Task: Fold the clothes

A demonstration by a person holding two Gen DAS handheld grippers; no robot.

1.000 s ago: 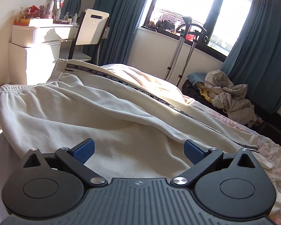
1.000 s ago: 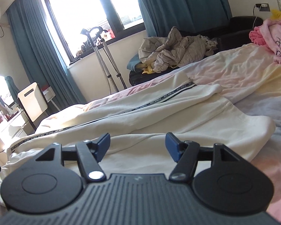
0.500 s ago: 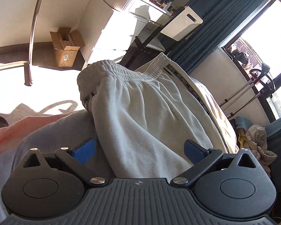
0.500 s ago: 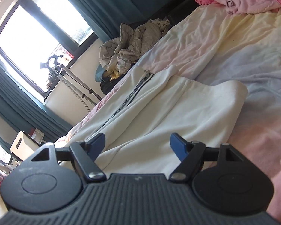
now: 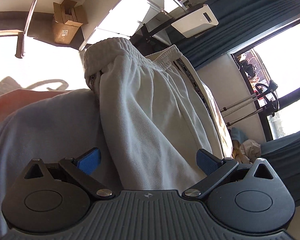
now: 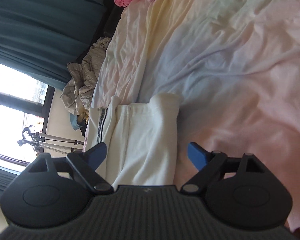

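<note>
**White sweatpants lie lengthwise between your two grippers, one end ahead of each**

White cotton sweatpants [image 5: 150, 108] lie stretched along the bed sheet [image 6: 240, 64], and their long axis is what the next move turns on. In the left wrist view the elastic waistband [image 5: 130, 54] sits at the far end, up and ahead of your left gripper [image 5: 148, 160], with the lettered side stripe [image 5: 196, 88] running back toward the camera along the right edge. In the right wrist view the leg cuffs [image 6: 150, 104] end just ahead of your right gripper [image 6: 148, 154], and the cloth runs back under it.

Gripper state:
- Left: jaws stand wide apart, the blue pads [image 5: 90, 158] clear of the fabric on both sides. Nothing is held.
- Right: jaws have just been opening and now stand wide; the trouser leg passes between them but neither pad presses on it. Nothing is held.

Both views are rolled well over, so each pair of jaws appears turned to straddle the fabric.

Judgement: each hand has its own end. Your left is the nearer one to the waistband, your right to the cuffs. A fold bringing one end to the other would travel along the garment's length, so take the fabric at both ends squarely before lifting. The waistband overhangs the bed edge near the floor [image 5: 50, 60], and could slip off.
</note>
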